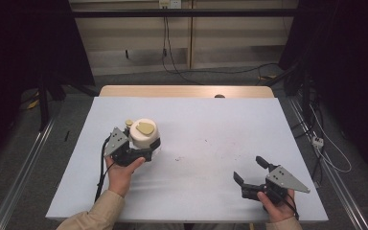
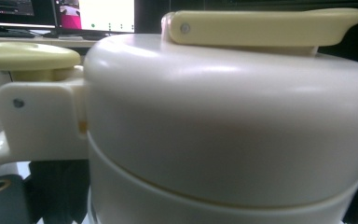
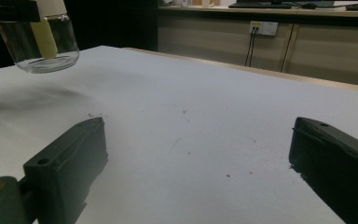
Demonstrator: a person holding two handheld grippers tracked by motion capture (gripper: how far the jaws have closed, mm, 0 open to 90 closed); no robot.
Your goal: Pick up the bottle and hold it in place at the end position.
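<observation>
A clear glass jar [image 3: 39, 42] with a cream-white lid [image 1: 143, 132] and a pale yellow flip handle [image 2: 265, 28] hangs just above the table at centre left. Its shadow falls on the sheet below it. My left gripper [image 1: 146, 148] is shut on the jar just under the lid, and the lid [image 2: 223, 116] looms close in the left gripper view. Near the table's front right, my right gripper [image 1: 249, 168] stands open a little above the sheet. Nothing sits between its fingers [image 3: 74, 154], and the gripper [image 3: 198, 140] points toward the jar.
A white sheet [image 1: 211, 143] covers the table, with a wooden strip [image 1: 187, 91] bare along the far edge. A small dark object [image 1: 219, 96] lies on that far edge. Cables [image 1: 211, 72] run over the floor beyond the table.
</observation>
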